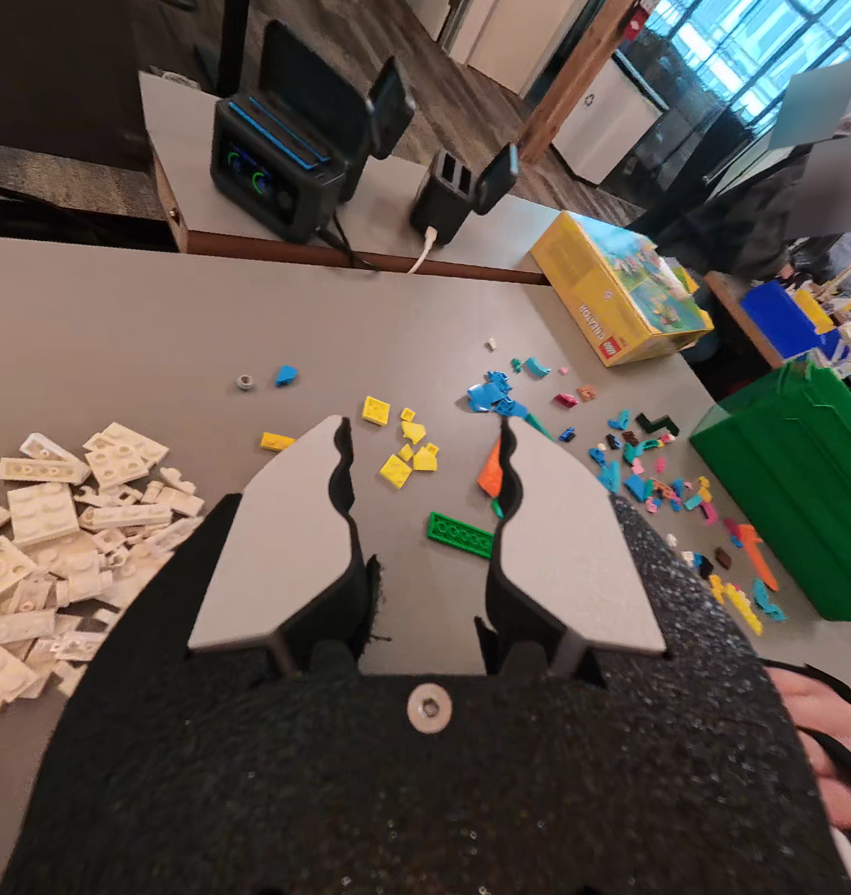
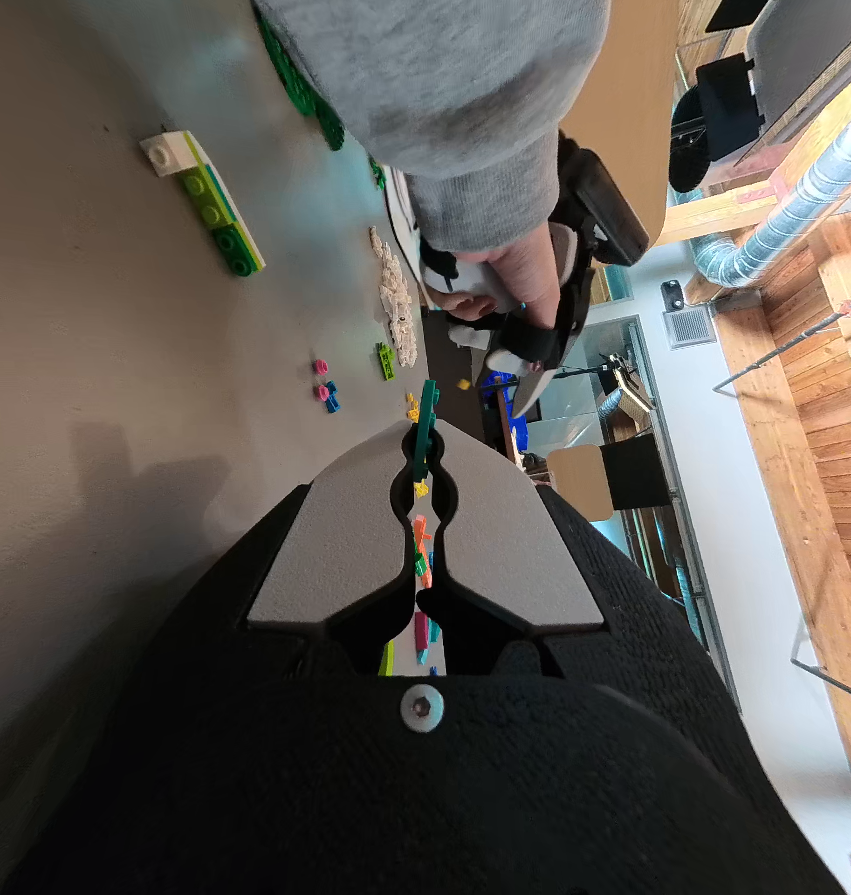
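Note:
My left gripper (image 1: 426,431) is open and empty above the grey table (image 1: 123,339). Several small yellow pieces (image 1: 404,455) lie on the table between its fingers. An orange piece (image 1: 490,472) lies partly hidden behind the right finger, and a green plate (image 1: 460,535) lies nearer. My right gripper (image 2: 422,436) is shut on a dark teal plate (image 2: 426,416), held edge-on and sticking out past the fingertips. The right wrist view also shows the left gripper's finger (image 2: 530,392) in a person's hand, with a small yellow piece (image 2: 463,384) close by, apart from it.
A pile of white pieces (image 1: 50,542) lies at the left. Blue pieces (image 1: 491,394) and mixed coloured pieces (image 1: 656,484) are scattered at the right. A yellow box (image 1: 617,290), a green bin (image 1: 801,484) and black chargers (image 1: 278,160) stand beyond. A white-and-green brick stack (image 2: 205,198) lies apart. The grippers' ends are close to 20 cm from one another.

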